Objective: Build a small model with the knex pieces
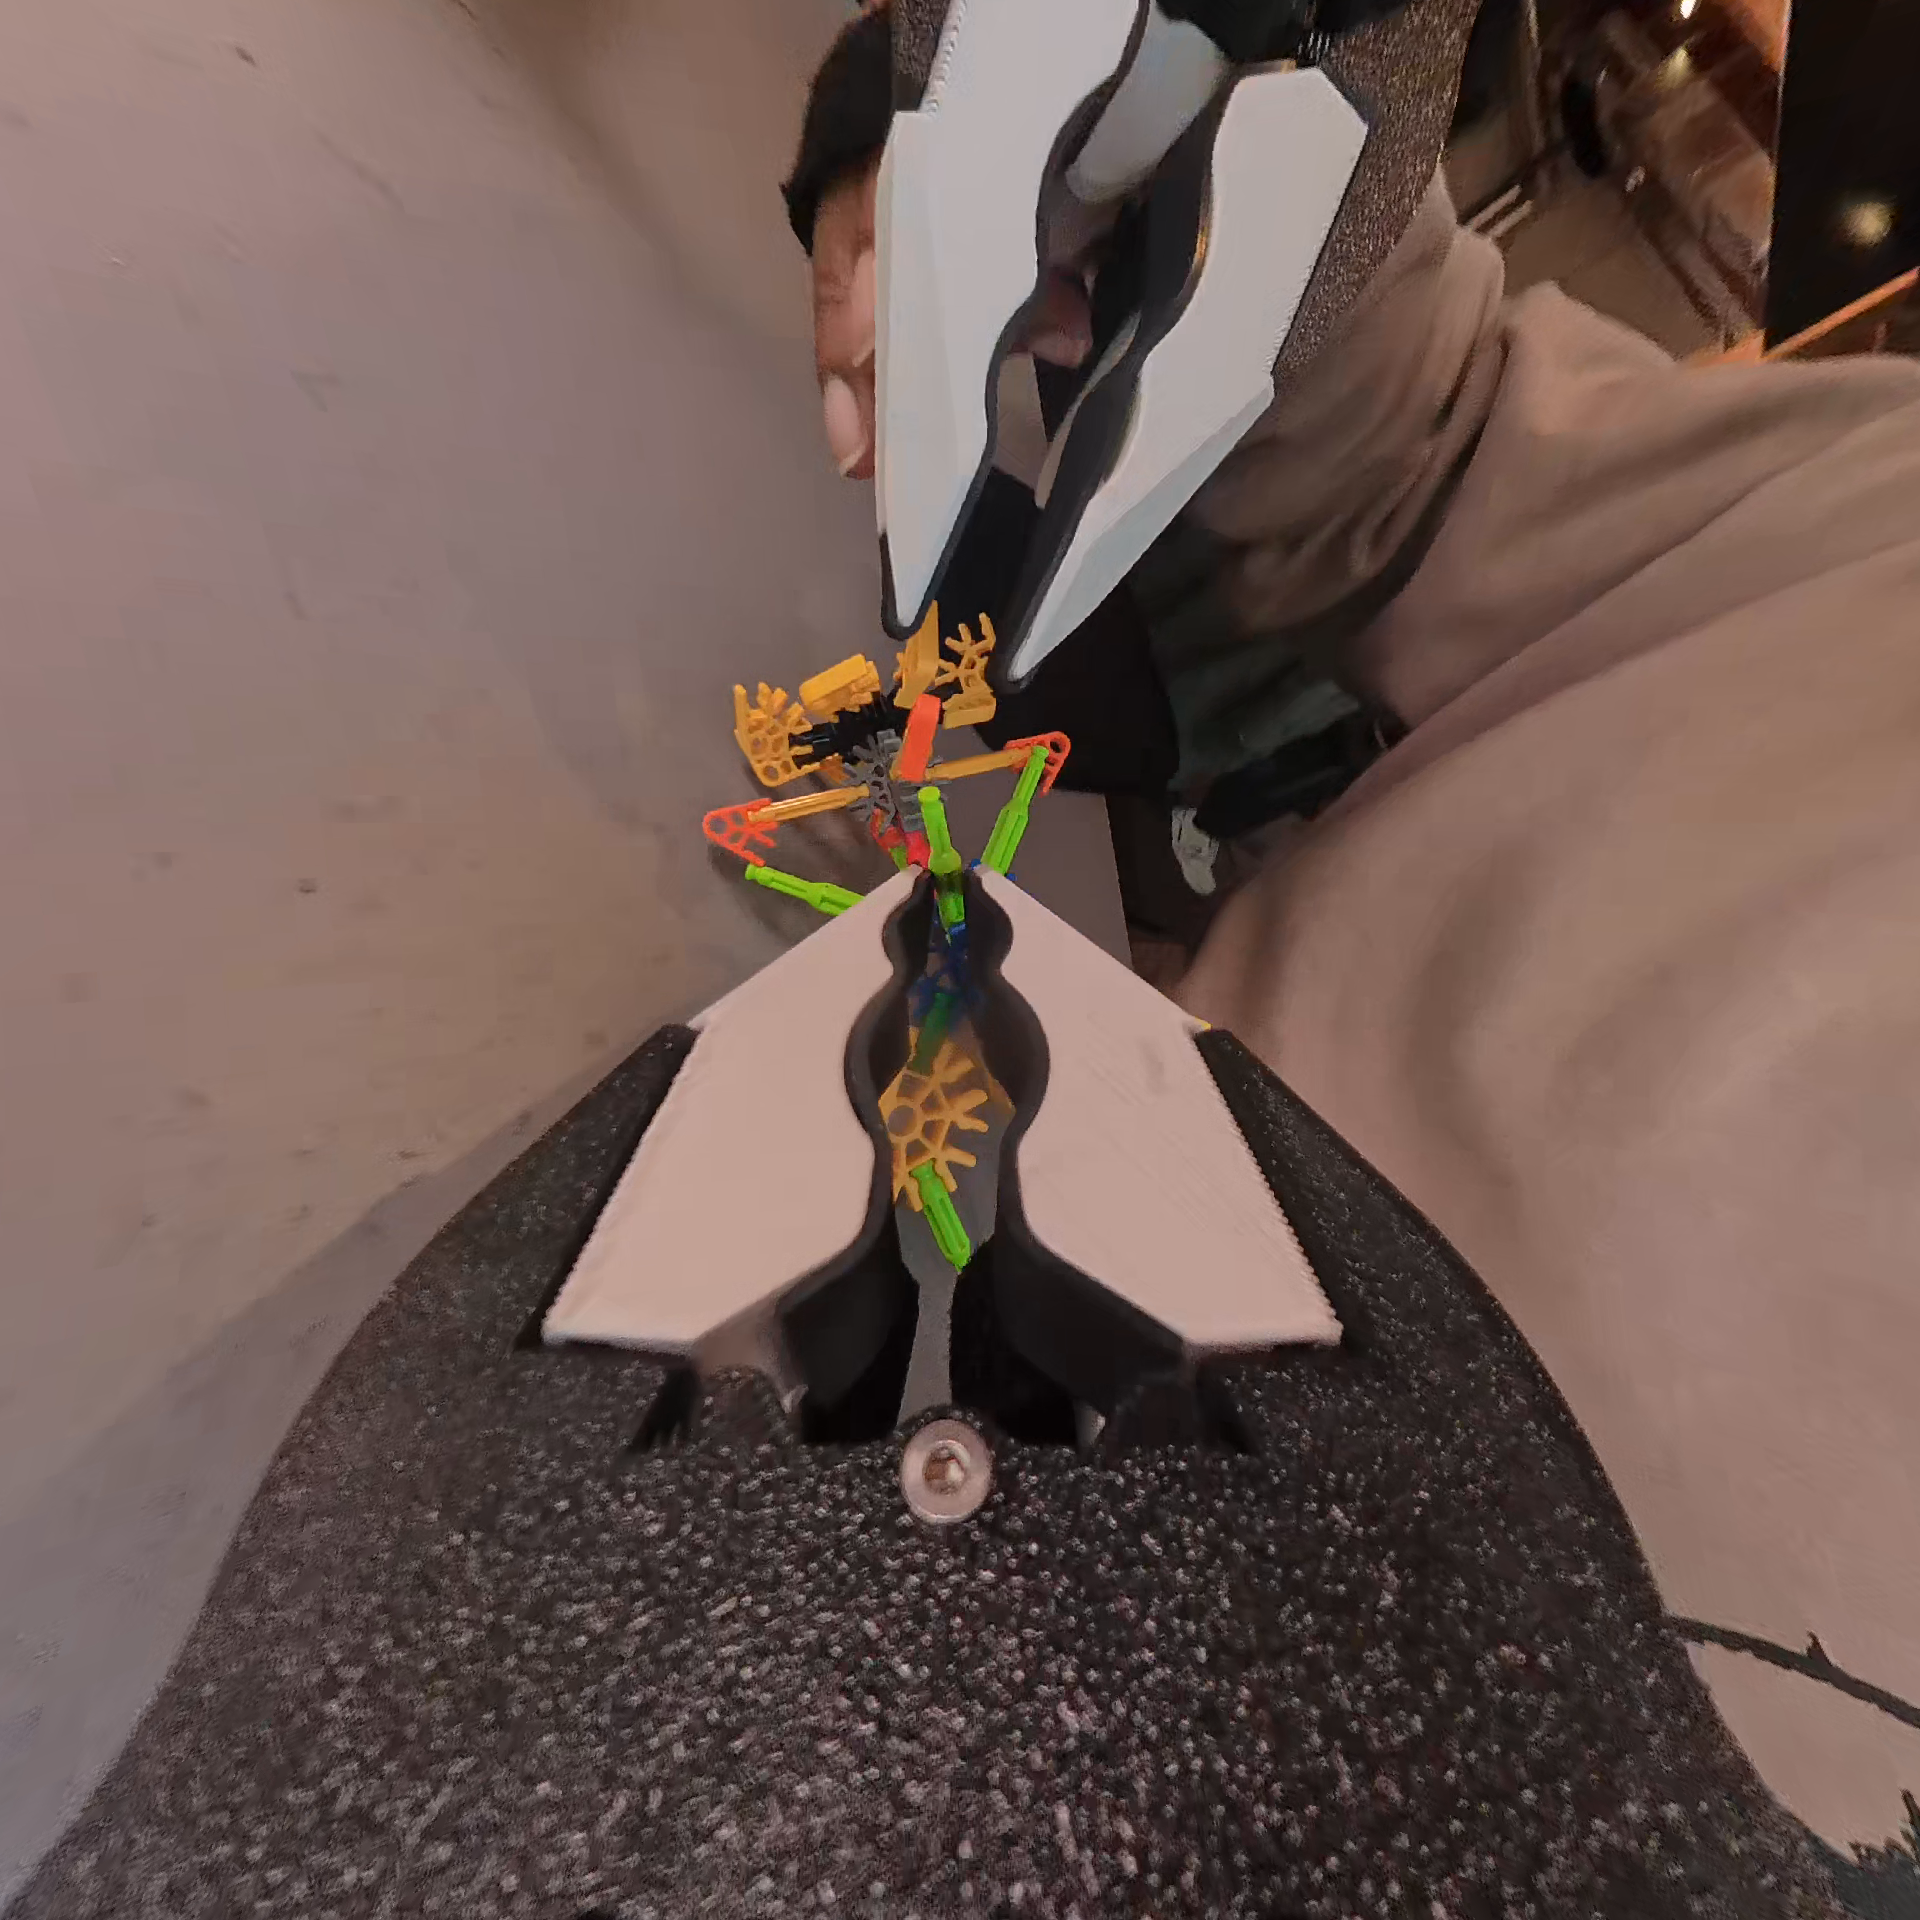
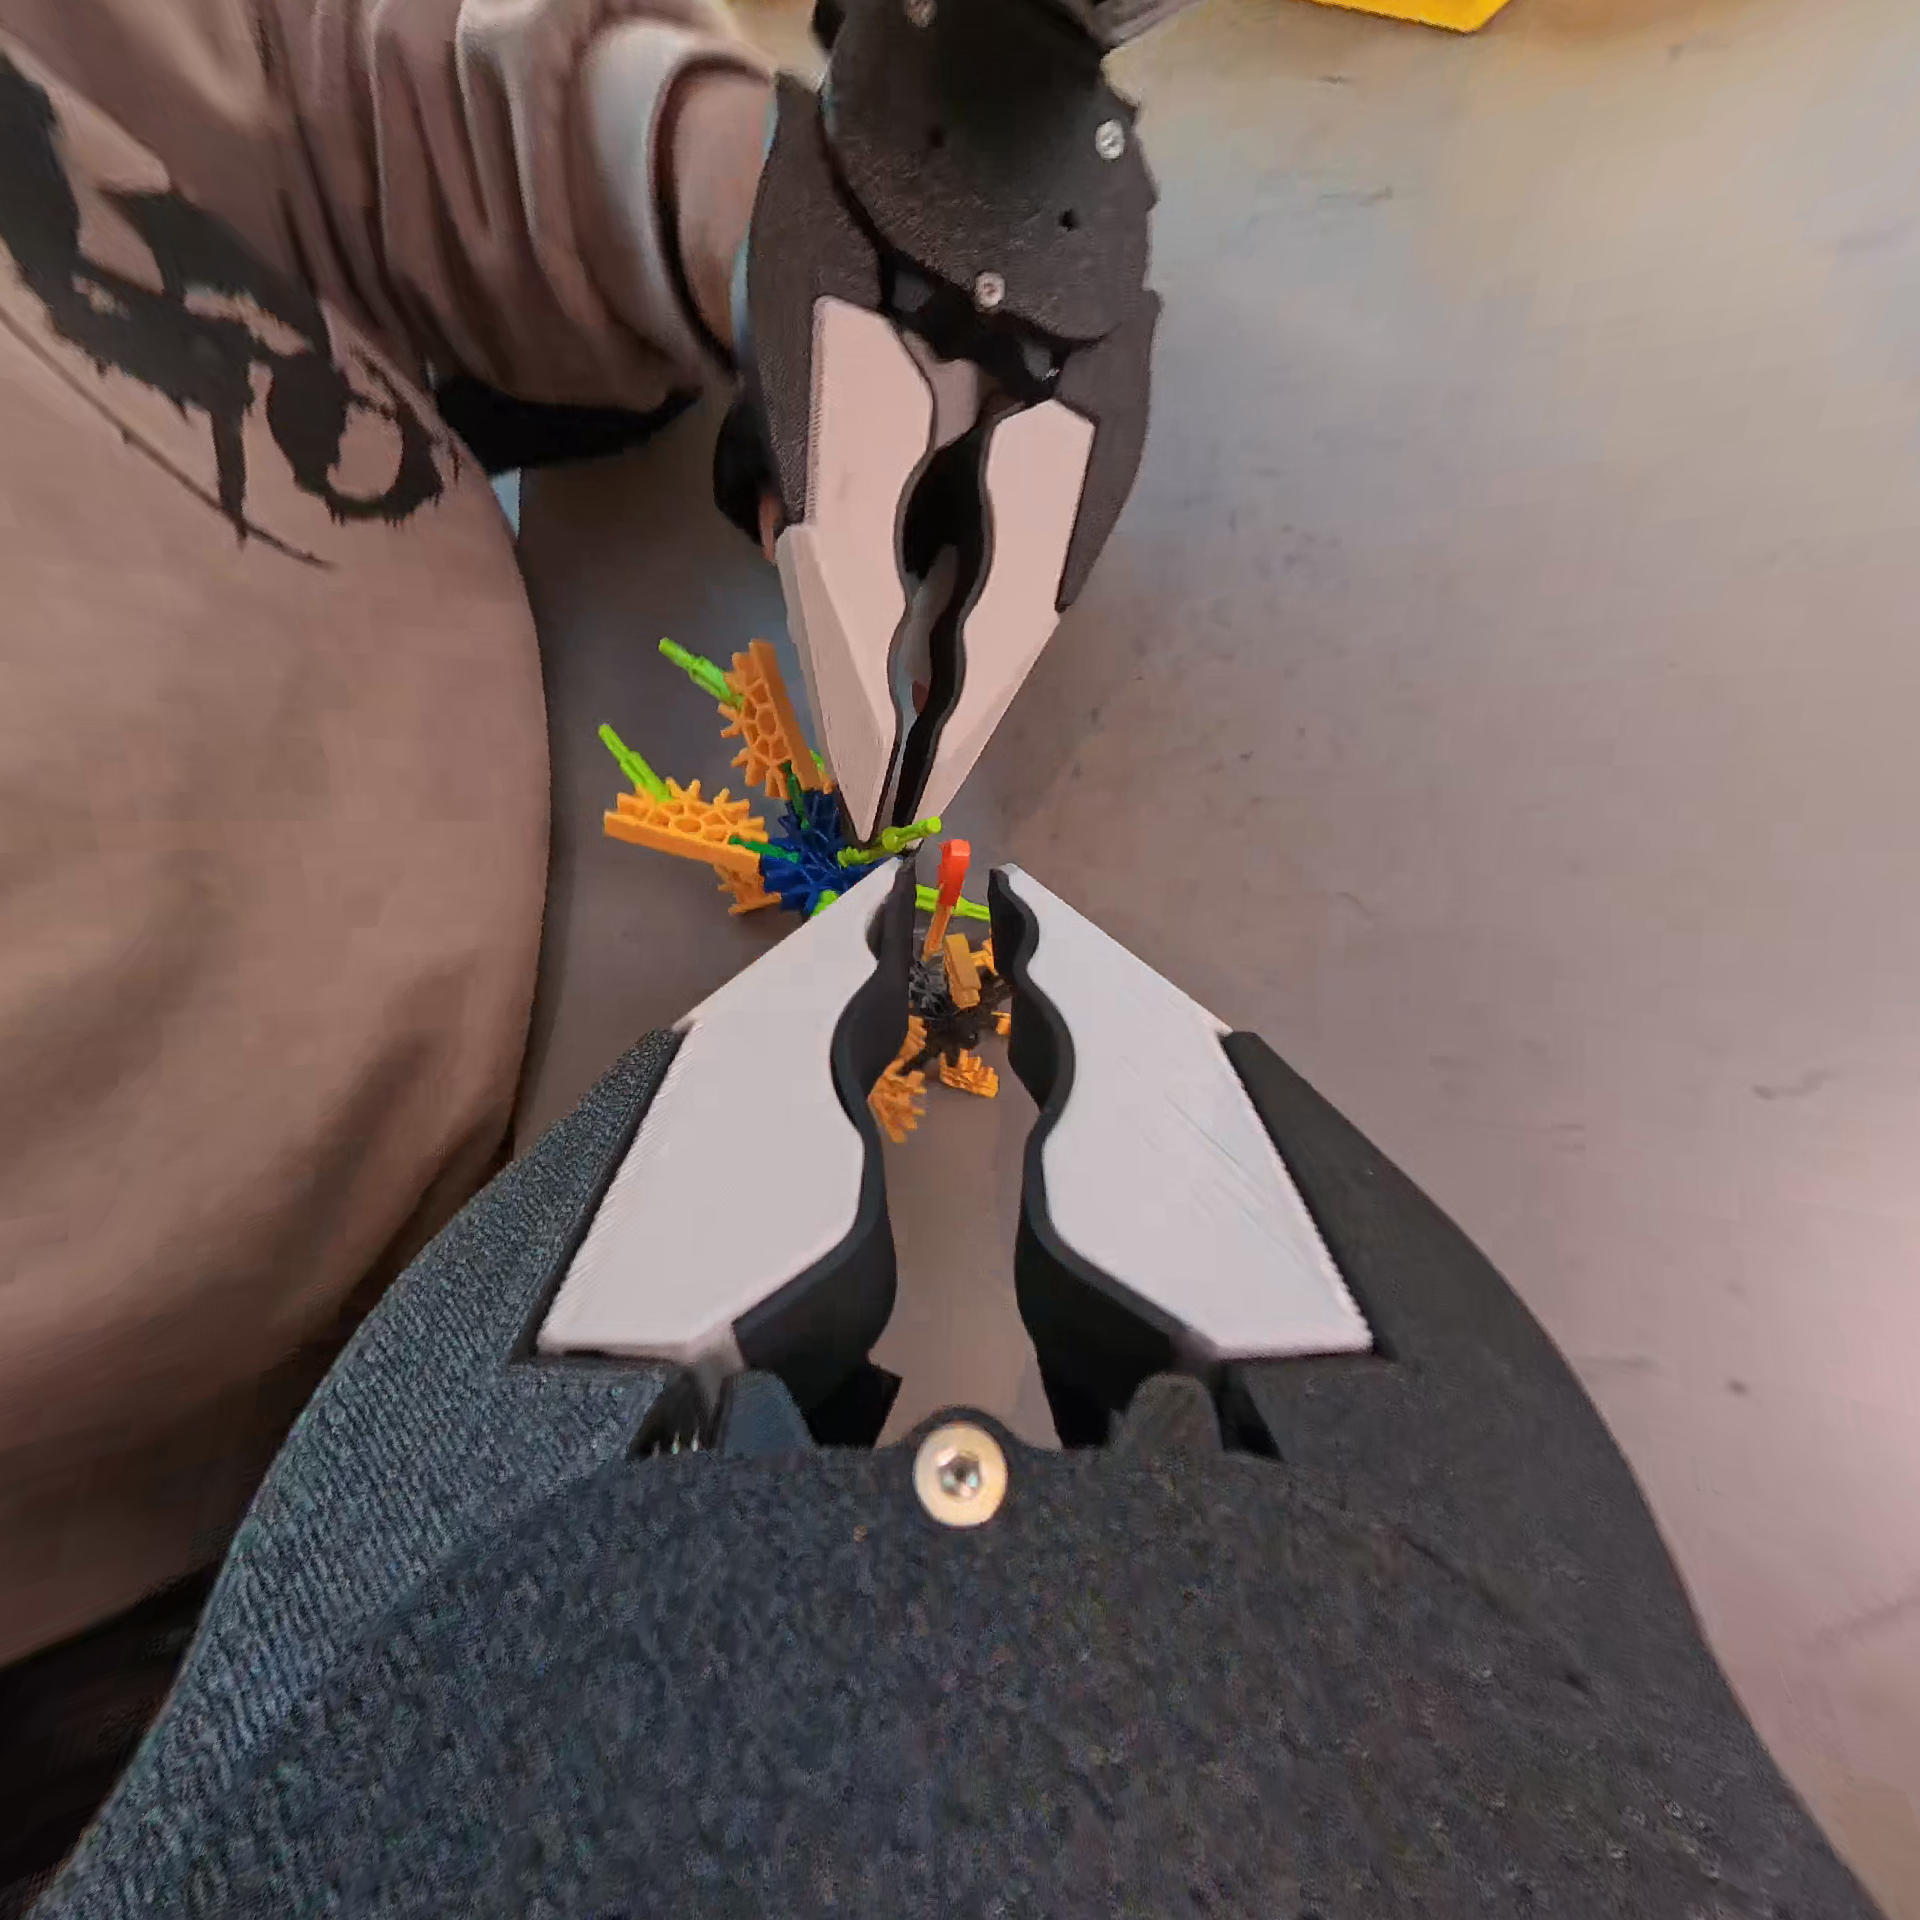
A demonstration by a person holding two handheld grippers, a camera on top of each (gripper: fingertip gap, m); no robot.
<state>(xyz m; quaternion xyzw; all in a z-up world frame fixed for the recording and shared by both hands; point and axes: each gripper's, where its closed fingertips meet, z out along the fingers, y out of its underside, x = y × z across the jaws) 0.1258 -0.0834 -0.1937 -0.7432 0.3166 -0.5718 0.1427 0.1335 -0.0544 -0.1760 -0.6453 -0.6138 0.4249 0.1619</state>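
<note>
Two grippers meet over one small construction-toy model (image 1: 894, 769) of snap-together rods and connectors, held in the air above a grey desk (image 2: 1455, 623). The left gripper (image 1: 945, 883) is clenched on the model's lower end, where green rods and a blue connector pass between its tips and a yellow snowflake connector (image 1: 930, 1122) sits in the gap behind. The right gripper (image 2: 940, 883) stands released, its tips parted either side of the model's yellow connector cluster (image 1: 914, 675) and an orange piece (image 2: 951, 868), not gripping either. A person's beige sleeve (image 2: 582, 208) lies close behind. Judging from this, the narrow one-ended grip could let the model twist or slip, and a push from the right gripper might pop a joint apart.
</note>
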